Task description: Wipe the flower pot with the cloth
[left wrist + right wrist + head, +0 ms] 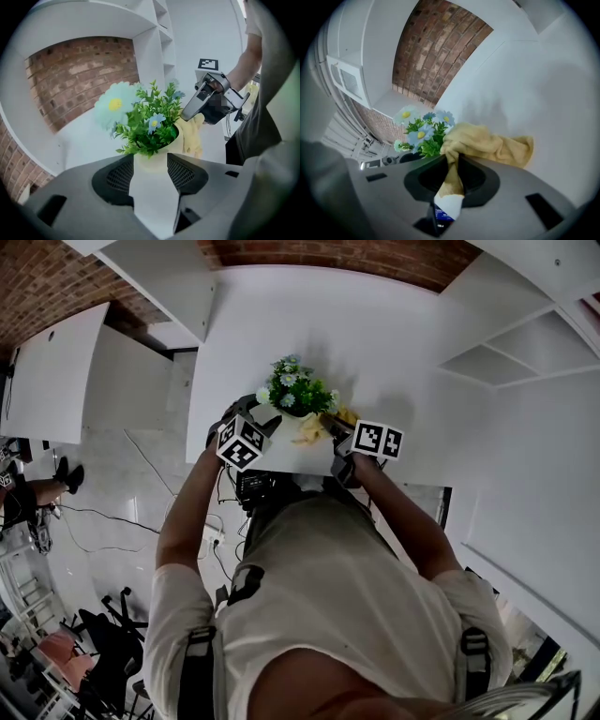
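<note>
The flower pot (pixel 178 140) stands on the desk (pixel 543 93) between the tips of the left claw (pixel 150 163), whose jaws are parted. The right claw (pixel 450 161) is clamped on the yellow cloth (pixel 487 145), right beside the pot.

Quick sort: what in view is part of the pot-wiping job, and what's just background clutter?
Job: flower pot, yellow cloth, right tool clamping the cloth, left tool straddling the pot, white table.
Clutter: floor cables, office chair, wall shelves, brick wall.
</note>
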`<state>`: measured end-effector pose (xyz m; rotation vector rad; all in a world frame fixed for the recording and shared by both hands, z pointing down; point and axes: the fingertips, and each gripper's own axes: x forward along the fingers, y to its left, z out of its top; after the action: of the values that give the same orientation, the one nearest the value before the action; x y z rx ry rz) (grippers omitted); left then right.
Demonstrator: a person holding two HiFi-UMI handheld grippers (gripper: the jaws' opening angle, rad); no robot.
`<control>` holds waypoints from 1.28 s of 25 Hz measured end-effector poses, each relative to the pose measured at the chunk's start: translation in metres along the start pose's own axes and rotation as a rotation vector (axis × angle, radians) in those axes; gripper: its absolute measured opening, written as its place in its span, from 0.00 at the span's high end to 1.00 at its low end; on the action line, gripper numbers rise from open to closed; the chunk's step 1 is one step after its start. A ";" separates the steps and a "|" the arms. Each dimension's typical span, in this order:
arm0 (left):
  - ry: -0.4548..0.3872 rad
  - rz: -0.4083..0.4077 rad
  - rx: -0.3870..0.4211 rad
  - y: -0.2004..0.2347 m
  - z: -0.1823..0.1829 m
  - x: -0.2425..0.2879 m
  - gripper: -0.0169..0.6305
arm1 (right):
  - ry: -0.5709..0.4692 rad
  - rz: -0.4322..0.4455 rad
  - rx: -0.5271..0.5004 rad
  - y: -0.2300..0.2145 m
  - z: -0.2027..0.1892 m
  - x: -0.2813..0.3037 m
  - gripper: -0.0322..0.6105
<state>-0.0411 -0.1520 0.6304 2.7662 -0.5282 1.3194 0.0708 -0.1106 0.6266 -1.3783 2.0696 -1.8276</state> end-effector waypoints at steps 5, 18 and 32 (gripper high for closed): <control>-0.047 0.009 -0.060 -0.006 0.006 0.007 0.66 | 0.023 0.007 0.001 0.005 -0.014 0.004 0.84; -0.013 0.045 -0.061 -0.033 -0.014 0.009 0.68 | 0.057 0.015 0.011 0.003 -0.034 0.002 0.84; 0.032 -0.094 -0.009 -0.021 -0.001 0.021 0.54 | 0.036 0.007 -0.006 -0.003 -0.014 0.002 0.84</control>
<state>-0.0233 -0.1383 0.6491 2.7211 -0.3961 1.3345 0.0638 -0.1009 0.6344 -1.3478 2.0955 -1.8592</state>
